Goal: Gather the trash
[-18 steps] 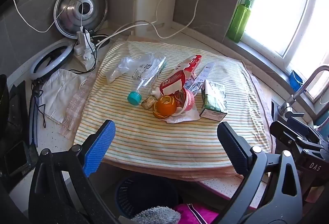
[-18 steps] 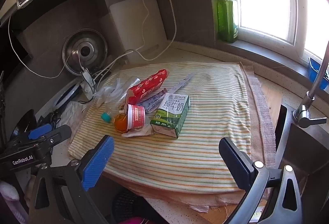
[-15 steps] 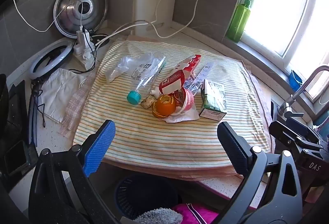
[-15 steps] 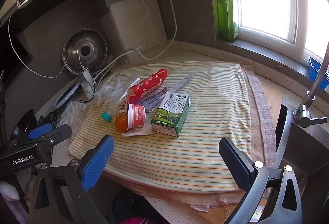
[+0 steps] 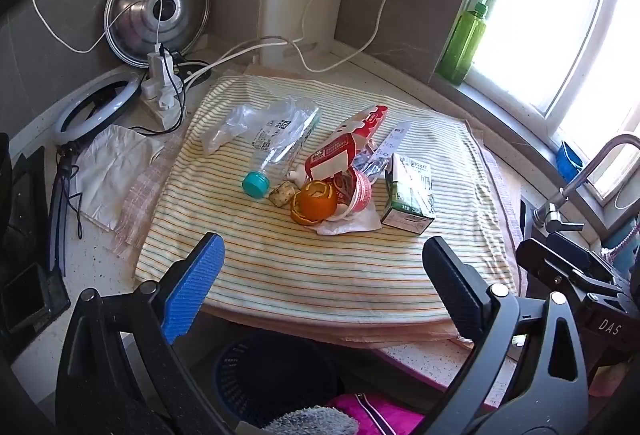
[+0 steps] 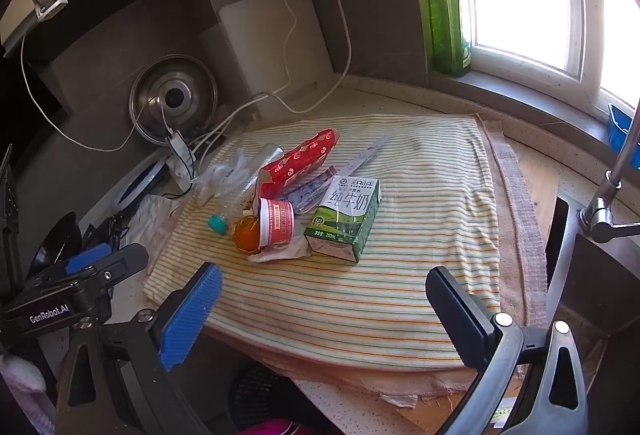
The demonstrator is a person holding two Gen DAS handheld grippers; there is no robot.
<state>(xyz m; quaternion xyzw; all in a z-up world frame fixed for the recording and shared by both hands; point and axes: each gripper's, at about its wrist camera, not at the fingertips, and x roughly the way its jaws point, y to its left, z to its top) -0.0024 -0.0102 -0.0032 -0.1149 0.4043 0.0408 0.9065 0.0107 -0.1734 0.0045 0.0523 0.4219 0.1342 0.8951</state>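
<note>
A pile of trash lies mid-cloth on the striped towel (image 5: pixel 320 275): a crushed clear bottle (image 5: pixel 280 143) with a teal cap, an orange peel (image 5: pixel 314 203), a red-and-white cup (image 5: pixel 360 191), a red wrapper (image 5: pixel 344 147), a white tissue (image 5: pixel 352 223) and a green milk carton (image 5: pixel 410 191). The carton (image 6: pixel 344 219), cup (image 6: pixel 276 223) and red wrapper (image 6: pixel 300 163) also show in the right wrist view. My left gripper (image 5: pixel 320 287) is open and empty, near the towel's front edge. My right gripper (image 6: pixel 324 307) is open and empty, in front of the carton.
A dark mesh bin (image 5: pixel 276 375) stands below the counter's front edge. A pot lid (image 5: pixel 156 23), power strip with cables (image 5: pixel 164 83), ring light (image 5: pixel 96 107) and white cloth (image 5: pixel 112 171) are at the left. A green soap bottle (image 5: pixel 464 39) stands on the sill; tap and sink (image 6: pixel 608 211) at right.
Both grippers have drifted very slightly; the trash has not moved and both grippers stay open.
</note>
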